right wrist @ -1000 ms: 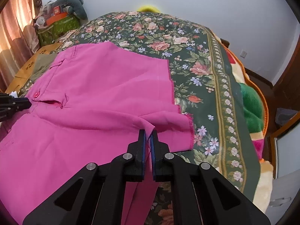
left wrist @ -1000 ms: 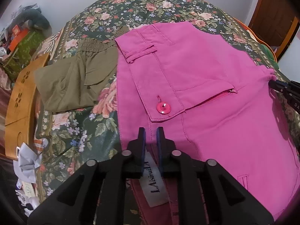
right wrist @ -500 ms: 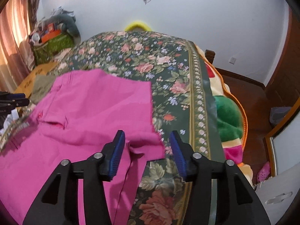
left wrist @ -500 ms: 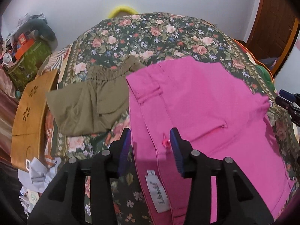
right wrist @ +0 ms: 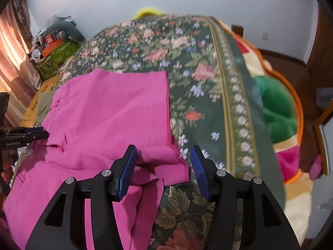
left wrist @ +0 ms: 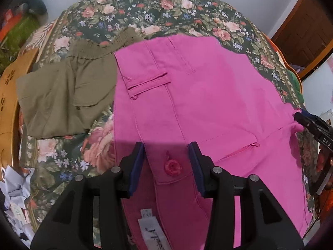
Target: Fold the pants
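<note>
Bright pink pants (left wrist: 197, 95) lie folded over on a floral bedspread (left wrist: 166, 12), waistband toward my left gripper. My left gripper (left wrist: 166, 162) hovers open above the waistband; the pink button (left wrist: 172, 167) and a white label (left wrist: 152, 229) show between and below its fingers, untouched. My right gripper (right wrist: 163, 166) is open over the stitched hem corner of the pants (right wrist: 108, 112), with its pads apart from the cloth. Each gripper also shows at the edge of the other view: the right gripper (left wrist: 312, 125) and the left gripper (right wrist: 27, 135).
Olive green shorts (left wrist: 62, 95) lie left of the pink pants, touching their edge. A wooden board (left wrist: 8, 104) and crumpled paper sit off the bed's left side. A green and orange blanket (right wrist: 276, 108) hangs at the right edge of the bed.
Both grippers were shut on the pink fabric a second ago, the left at the waistband and the right at the hem. Both have opened, let go and drawn back; the pants rest on the bed.
</note>
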Tool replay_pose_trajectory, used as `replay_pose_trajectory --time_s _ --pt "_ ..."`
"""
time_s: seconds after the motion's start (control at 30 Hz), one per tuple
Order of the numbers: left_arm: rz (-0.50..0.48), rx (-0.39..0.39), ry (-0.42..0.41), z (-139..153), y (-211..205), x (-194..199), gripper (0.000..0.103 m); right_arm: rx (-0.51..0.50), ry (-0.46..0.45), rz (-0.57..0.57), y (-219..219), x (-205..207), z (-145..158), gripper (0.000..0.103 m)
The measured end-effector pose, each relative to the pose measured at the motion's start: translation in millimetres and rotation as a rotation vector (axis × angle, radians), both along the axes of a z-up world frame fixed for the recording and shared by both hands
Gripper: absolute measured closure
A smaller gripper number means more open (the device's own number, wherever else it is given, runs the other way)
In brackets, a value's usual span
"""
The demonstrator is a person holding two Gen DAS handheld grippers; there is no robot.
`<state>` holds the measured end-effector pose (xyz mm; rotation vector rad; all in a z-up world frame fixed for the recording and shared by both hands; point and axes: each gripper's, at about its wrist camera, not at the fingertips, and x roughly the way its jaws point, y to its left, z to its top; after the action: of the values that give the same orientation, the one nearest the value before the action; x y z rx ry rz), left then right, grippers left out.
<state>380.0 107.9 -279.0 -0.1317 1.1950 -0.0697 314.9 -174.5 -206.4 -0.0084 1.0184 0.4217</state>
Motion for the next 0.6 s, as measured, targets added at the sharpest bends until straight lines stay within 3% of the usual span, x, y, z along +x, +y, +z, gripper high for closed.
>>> replay_pose_trajectory --time_s 0.13,0.27,0.47,0.6 --pt "-0.022 0.028 -0.02 0 -7 1 0.064 0.003 0.015 0.013 2 3 -10 0.054" --pt "-0.032 0.147 -0.05 1 -13 -1 0.09 -0.015 0.02 0.034 6 4 -14 0.078" --pt "-0.053 0.326 -0.11 3 -26 -7 0.094 -0.109 -0.004 0.097 12 3 -17 0.094" --pt "-0.042 0.348 -0.125 4 -23 -8 0.094 -0.163 -0.037 0.121 16 1 -17 0.097"
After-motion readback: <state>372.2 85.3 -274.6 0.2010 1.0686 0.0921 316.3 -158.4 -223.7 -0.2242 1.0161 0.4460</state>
